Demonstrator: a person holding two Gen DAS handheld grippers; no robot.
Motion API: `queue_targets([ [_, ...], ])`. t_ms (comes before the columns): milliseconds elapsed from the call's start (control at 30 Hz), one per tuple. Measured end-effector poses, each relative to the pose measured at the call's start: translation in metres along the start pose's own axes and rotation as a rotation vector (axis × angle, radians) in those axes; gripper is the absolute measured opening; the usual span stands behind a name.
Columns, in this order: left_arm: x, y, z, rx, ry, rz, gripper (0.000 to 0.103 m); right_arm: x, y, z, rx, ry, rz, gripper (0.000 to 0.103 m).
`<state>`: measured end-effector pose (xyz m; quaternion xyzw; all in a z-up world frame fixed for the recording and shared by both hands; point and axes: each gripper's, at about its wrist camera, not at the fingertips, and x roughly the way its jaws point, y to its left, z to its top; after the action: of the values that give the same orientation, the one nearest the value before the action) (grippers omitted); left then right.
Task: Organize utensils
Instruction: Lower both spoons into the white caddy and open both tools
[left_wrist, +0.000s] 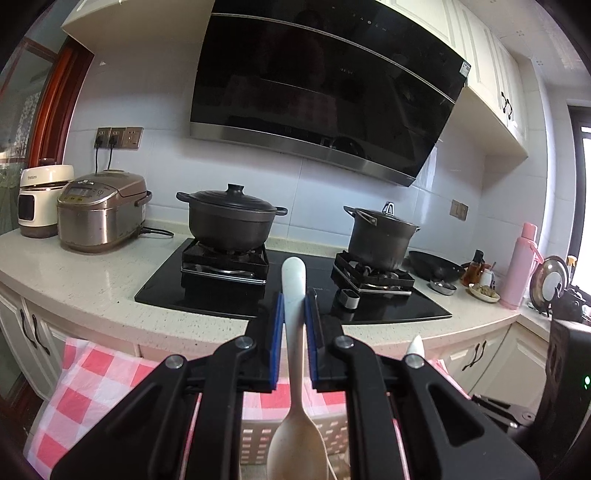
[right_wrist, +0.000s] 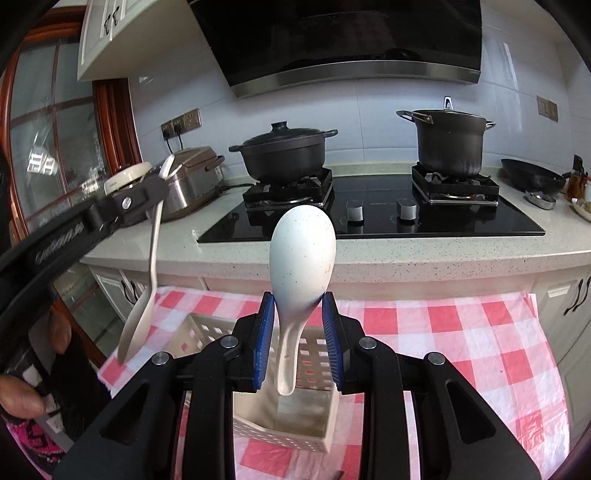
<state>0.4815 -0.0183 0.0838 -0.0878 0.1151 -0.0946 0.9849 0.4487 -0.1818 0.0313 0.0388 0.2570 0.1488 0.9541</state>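
The pale speckled stone counter (right_wrist: 424, 254) ends in a front edge just behind the red-and-white checked cloth (right_wrist: 461, 332), which covers a lower surface in front of the white cabinet doors (right_wrist: 565, 302); the cloth's right half lies bare, with free room there; the white slotted plastic utensil basket (right_wrist: 207, 332) stands on the cloth's left part, its top open; behind, the black glass hob (right_wrist: 373, 221) carries a lidded black casserole pot (right_wrist: 282, 149) and a tall dark stockpot (right_wrist: 448, 142), well apart from each other.

The right gripper (right_wrist: 298, 321) tilts downward above the basket; its blue pads clamp the neck of a white speckled rice paddle (right_wrist: 303, 254), blade up, handle end hanging over the basket's opening; the left gripper (left_wrist: 294, 317) points nearly level toward the hob, jaws pressed tight on the handle of a cream long-handled spoon (left_wrist: 293, 295), whose bowl hangs low over the basket's left side; a hand (right_wrist: 16, 398) grips that tool at the left edge of the right wrist view.
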Motion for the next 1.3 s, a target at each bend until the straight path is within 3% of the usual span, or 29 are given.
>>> queue_targets([
  [367, 0.021, 0.001, -0.025, 0.01, 0.015, 0.035, 0.011, 0.003, -0.005, -0.017, -0.007, 0.014, 0.003, 0.027],
  [1233, -0.025, 0.008, -0.05, 0.039, 0.039, 0.073, 0.012, 0.005, 0.0, -0.02, 0.023, 0.037, -0.011, 0.028],
  [1300, -0.027, 0.007, -0.052, 0.048, 0.045, 0.078, 0.012, 0.003, 0.002, -0.019, 0.018, 0.031, -0.015, 0.035],
])
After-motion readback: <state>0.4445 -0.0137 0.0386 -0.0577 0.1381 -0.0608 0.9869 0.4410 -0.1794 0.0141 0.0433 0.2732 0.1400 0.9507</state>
